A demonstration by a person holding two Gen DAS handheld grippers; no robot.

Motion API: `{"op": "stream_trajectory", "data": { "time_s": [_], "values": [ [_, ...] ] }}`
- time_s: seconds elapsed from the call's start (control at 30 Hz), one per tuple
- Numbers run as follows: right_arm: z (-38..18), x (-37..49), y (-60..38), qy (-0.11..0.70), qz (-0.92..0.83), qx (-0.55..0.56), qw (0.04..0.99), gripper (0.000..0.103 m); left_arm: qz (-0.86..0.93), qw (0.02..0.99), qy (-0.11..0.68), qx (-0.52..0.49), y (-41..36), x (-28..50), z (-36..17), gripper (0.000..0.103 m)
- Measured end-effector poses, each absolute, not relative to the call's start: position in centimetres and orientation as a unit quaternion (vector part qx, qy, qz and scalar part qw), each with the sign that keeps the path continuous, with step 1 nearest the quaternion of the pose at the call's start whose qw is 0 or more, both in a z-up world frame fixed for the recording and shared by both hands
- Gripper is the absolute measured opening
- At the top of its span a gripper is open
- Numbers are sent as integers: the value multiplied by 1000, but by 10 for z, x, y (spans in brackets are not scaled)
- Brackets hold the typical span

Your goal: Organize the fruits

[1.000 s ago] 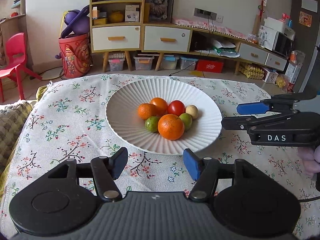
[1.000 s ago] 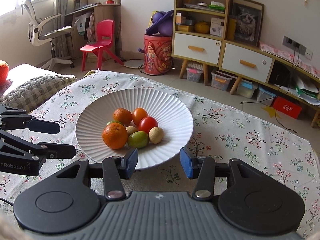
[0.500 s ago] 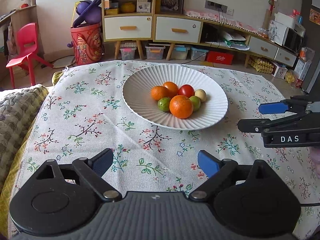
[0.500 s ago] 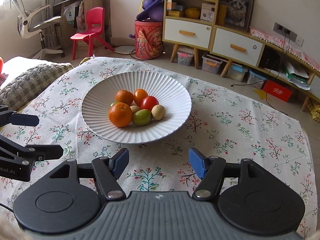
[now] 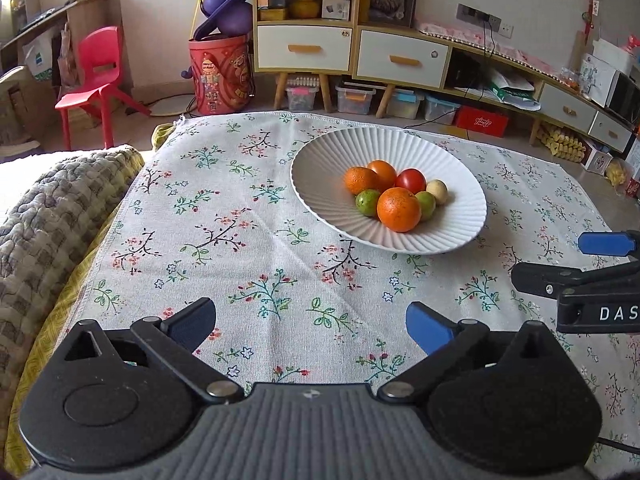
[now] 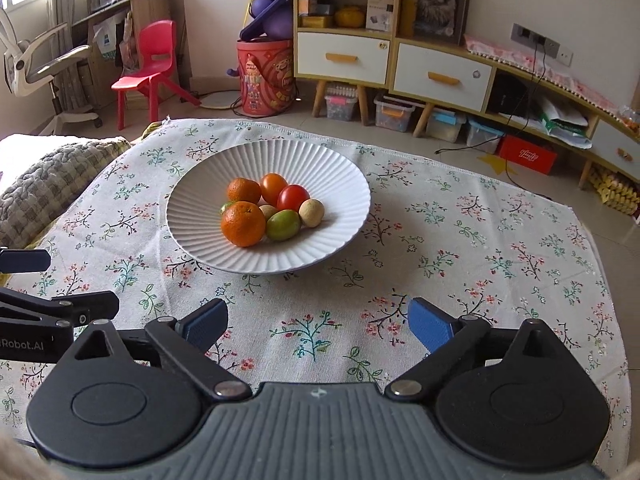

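- The left gripper (image 5: 311, 326) stood nearest the left wrist camera with its jaws spread wide; they had just been opening, and only bare cloth lay between them.
- The right gripper (image 6: 318, 322) stood likewise in its own view, jaws wide and just opened further, with nothing between them.
- Each gripper appeared side-on at the edge of the other's view, both held short of the plate and touching no fruit.
- A floral tablecloth (image 5: 248, 240) covered the counter beneath both grippers.
- A knitted grey blanket (image 5: 44, 216) lay at the left edge of the cloth.
- A white ribbed plate (image 6: 320, 168) rested on the cloth beyond the grippers, holding all the fruit in one cluster at its centre.
- The large orange (image 6: 243, 224) sat at the near side of the cluster.
- A green fruit (image 6: 283, 225) lay just beside the large orange, and a small tan fruit (image 6: 311, 213) lay to its right.
- A red tomato (image 6: 293, 197) sat behind the green fruit, with two smaller oranges (image 6: 244, 191) behind and to its left.
- A second green fruit (image 5: 367, 202) showed in the left wrist view, touching the large orange.
- On the floor beyond the counter stood a red plastic chair (image 6: 150, 68), a red drum (image 6: 266, 78) and a white-drawered cabinet (image 6: 384, 60).
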State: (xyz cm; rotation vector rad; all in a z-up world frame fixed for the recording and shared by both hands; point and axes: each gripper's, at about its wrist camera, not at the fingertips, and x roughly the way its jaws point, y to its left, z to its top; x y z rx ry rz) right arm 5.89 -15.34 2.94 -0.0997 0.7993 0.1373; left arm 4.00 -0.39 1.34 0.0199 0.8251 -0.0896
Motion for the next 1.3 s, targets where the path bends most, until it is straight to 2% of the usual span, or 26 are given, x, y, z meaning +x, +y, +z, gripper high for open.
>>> {"op": "stream_trajectory", "data": {
  "time_s": [0.23,1.3],
  "values": [
    [23,57,-145,397,51,-64,914,102,-7,912,409,7,-6,40,13,92],
    [20,55,-139,404,46,-72,911,102,3,916,400,33,-16,36,13,92]
  ]
}}
